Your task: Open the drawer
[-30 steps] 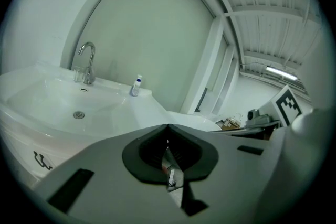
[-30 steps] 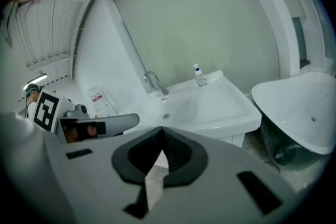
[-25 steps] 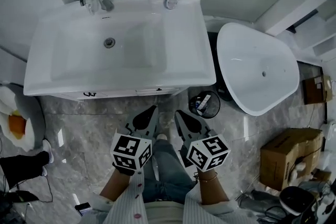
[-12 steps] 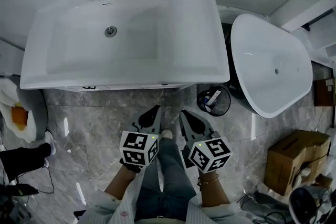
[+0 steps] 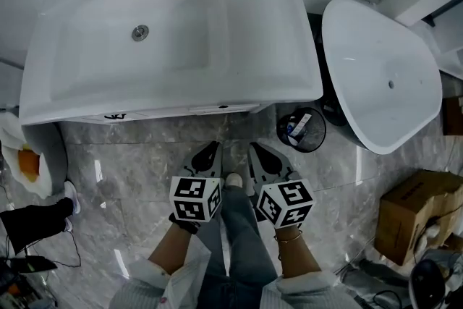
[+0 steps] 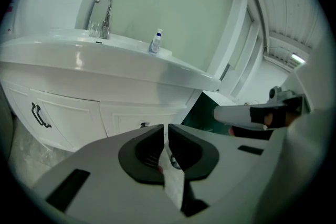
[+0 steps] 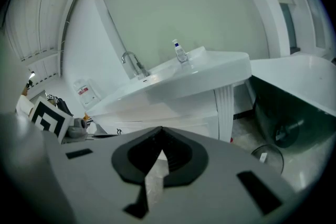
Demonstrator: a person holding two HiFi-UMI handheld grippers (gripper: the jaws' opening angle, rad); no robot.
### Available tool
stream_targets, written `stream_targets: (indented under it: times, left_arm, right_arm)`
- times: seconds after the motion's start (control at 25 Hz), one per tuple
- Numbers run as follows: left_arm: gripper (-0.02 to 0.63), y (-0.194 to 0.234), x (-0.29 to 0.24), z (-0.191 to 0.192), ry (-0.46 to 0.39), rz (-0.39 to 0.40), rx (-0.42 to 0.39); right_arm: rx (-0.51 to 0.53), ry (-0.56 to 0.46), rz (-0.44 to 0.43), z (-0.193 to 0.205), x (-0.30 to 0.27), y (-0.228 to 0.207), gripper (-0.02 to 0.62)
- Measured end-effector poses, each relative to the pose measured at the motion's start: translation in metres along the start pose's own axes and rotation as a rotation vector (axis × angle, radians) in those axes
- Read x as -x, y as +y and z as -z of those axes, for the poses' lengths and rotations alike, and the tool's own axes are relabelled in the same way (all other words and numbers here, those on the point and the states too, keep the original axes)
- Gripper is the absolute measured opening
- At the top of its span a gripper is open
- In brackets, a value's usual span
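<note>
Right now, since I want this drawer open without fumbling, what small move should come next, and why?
Probably open the jaws of the left tool. It and the right tool are both shut and empty, short of the vanity. The small dark knob on the drawer sits just beyond the left tool's tips, and shut jaws could not take it.

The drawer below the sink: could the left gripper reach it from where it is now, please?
Probably yes. The left gripper faces the drawer with only bare floor between; its fingers are shut, so they must open first.
</note>
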State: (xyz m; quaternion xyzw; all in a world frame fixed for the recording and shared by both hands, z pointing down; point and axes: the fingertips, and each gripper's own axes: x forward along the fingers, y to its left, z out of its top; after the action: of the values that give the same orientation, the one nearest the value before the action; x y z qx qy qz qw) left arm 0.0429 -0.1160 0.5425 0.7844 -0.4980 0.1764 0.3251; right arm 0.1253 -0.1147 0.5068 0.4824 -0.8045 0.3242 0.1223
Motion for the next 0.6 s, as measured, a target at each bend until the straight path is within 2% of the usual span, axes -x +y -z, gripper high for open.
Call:
stream_targets:
  times: [0.12, 0.2, 0.6]
  left_arm:
    - [0.030, 0.006, -0.015, 0.008, -0.005, -0.008, 0.007]
    - [0.078, 0.010, -0.026, 0.013, -0.003, -0.014, 0.005]
    - [0.138, 0.030, -0.078, 0.030, 0.001, -0.039, -0.015]
  right_arm:
    - [0.011, 0.004, 0.006, 0.016, -0.012, -0.011, 0.008]
    - [0.026, 0.008, 0.007, 0.027, -0.020, -0.015, 0.008]
    - [0.023, -0.017, 0.027, 0.051, -0.046, -0.030, 0.008]
